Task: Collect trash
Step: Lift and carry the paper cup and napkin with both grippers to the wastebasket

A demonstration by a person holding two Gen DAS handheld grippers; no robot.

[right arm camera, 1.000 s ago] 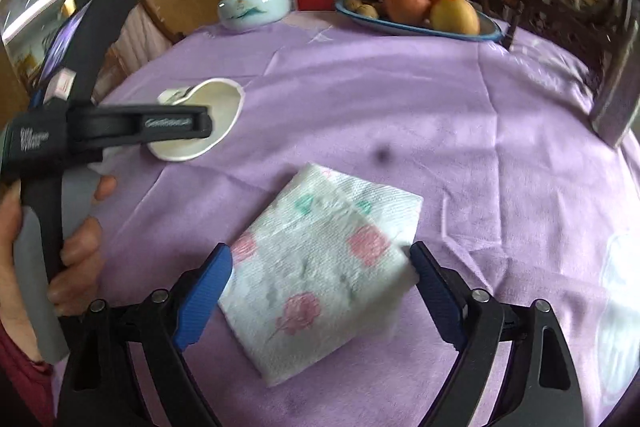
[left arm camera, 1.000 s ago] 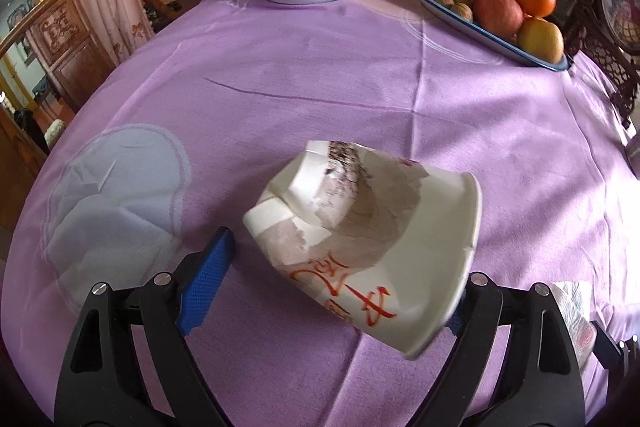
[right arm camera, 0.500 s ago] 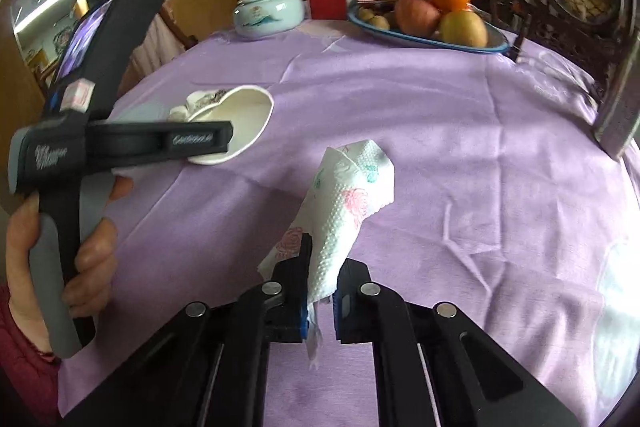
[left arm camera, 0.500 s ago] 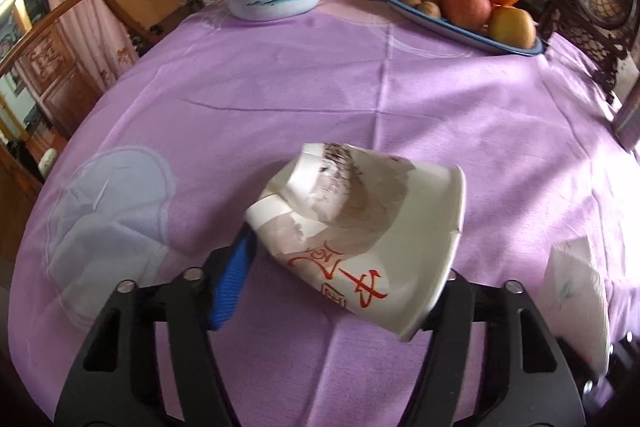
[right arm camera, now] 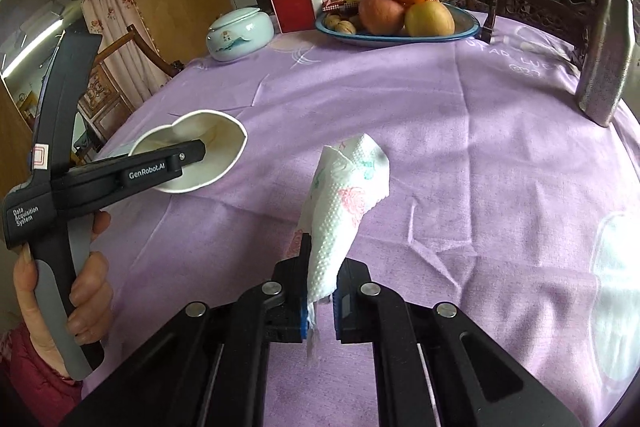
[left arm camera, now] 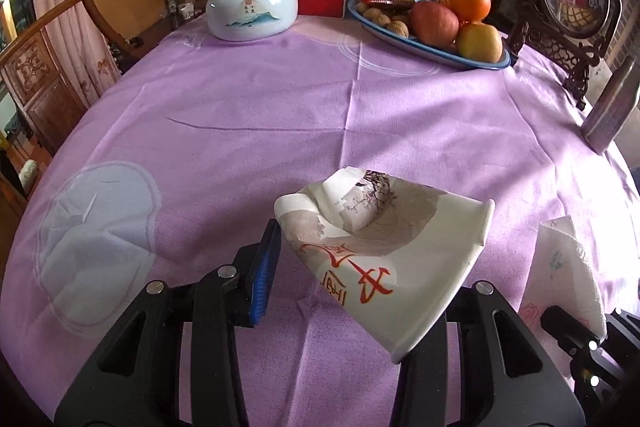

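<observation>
Crumpled white paper cup (left arm camera: 384,259) with red characters sits crosswise in the left tool (left arm camera: 360,279), apparently pinched, while the right tool (right arm camera: 320,291) pinches a floral paper napkin (right arm camera: 344,207) upright.

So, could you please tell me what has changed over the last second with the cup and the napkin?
The right gripper closed on the floral napkin and lifted it off the purple tablecloth. The left gripper has just been closing around the crushed paper cup. The fruit tray and lidded jar stayed put.
</observation>
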